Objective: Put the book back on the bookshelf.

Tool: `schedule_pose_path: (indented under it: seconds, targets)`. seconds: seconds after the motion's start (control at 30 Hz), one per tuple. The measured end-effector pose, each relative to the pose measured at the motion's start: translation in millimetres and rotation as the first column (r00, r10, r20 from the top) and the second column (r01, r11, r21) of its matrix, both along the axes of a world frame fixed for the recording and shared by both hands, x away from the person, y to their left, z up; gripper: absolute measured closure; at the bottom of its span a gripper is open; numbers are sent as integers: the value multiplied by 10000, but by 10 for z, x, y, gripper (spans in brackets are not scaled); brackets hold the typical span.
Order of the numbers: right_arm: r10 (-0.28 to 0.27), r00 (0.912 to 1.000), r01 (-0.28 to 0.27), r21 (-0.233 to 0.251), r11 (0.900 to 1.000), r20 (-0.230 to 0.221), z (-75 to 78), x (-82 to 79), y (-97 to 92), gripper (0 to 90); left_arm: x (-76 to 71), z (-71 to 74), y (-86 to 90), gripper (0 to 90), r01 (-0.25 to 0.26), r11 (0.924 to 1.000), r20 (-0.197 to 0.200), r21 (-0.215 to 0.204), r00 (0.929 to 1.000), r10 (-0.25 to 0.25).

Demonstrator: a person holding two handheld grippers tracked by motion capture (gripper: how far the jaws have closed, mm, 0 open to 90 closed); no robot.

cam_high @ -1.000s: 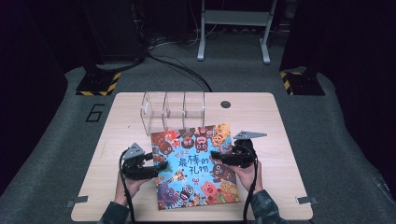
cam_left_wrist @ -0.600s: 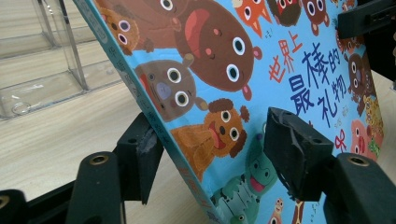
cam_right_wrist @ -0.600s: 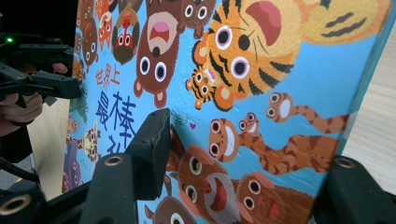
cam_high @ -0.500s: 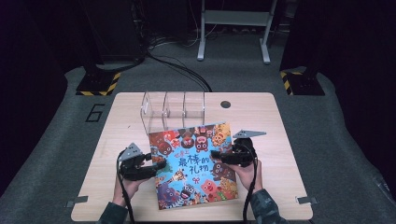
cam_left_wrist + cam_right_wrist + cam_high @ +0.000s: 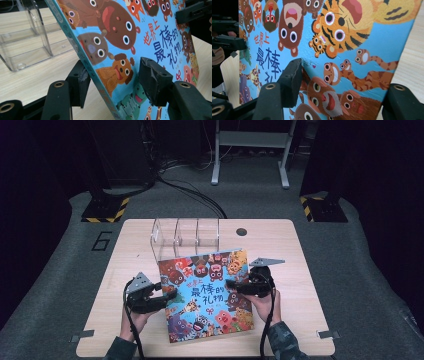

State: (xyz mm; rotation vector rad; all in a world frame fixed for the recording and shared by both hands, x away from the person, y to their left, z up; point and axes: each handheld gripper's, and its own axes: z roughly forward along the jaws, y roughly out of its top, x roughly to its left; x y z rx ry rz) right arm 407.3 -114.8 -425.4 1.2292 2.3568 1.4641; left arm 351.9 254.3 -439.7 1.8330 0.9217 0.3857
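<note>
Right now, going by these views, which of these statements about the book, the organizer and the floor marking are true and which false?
1. The picture book has a blue cover with cartoon animals. True.
2. The book sits inside the clear organizer. False: its compartments are empty, and the book is in front of it, nearer the person.
3. The organizer stands toward the far side of the table. True.
4. The floor marking reads 9. False: it reads 6.
</note>
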Motion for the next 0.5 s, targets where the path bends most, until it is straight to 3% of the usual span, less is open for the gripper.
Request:
schedule_pose_path:
  seconds: [0.23,0.5]
  targets:
    - [71,10000,-71,91,9999,30,46,2,-14,410,-46,79,5,455,122,9998,334,129,9994,-126]
    - [70,9996,-66,-142,9999,273,91,-4,1,406,-62,116,-10,461,9,9994,669,345,9978,-32]
